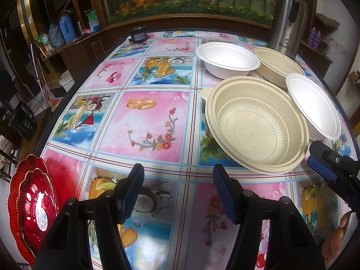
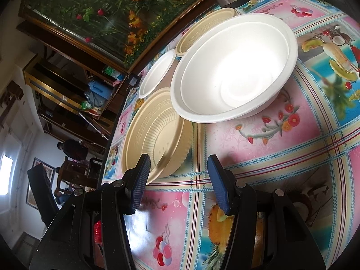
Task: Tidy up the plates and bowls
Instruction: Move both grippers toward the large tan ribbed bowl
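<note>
1. Left gripper (image 1: 178, 187) is hanging over the surface (image 1: 146, 117), which is covered in a glossy cloth of pink and blue picture squares. Its jaws are standing apart with nothing between them, only bare cloth.
2. Right gripper (image 2: 178, 180) is also showing parted jaws. In its own view the left blue pad is lying over the near rim of the near cream ribbed plastic bowl (image 2: 155, 132); whether it is touching the rim I cannot tell. The right pad is standing clear over the cloth.
3. In the left wrist view, that near cream bowl (image 1: 258, 126) is sitting at about 2 o'clock from the left jaws, and the right gripper's tip (image 1: 324, 164) is showing at 3 o'clock, just beside the bowl's rim.
4. Near white foam bowl (image 1: 315, 105) is resting just beside the cream one, at its 2 o'clock; rims look to be touching or overlapping.
5. Far white foam bowl (image 1: 227, 58) and far cream ribbed bowl (image 1: 276, 65) are sitting side by side toward 12 o'clock, near a tall steel vacuum jug (image 1: 288, 18).
6. Red scalloped plastic plates (image 1: 31, 207), stacked and labelled, are sitting at 9 o'clock of the left jaws, at the surface's edge.
7. Small dark box (image 1: 137, 34) is sitting at the far edge.
</note>
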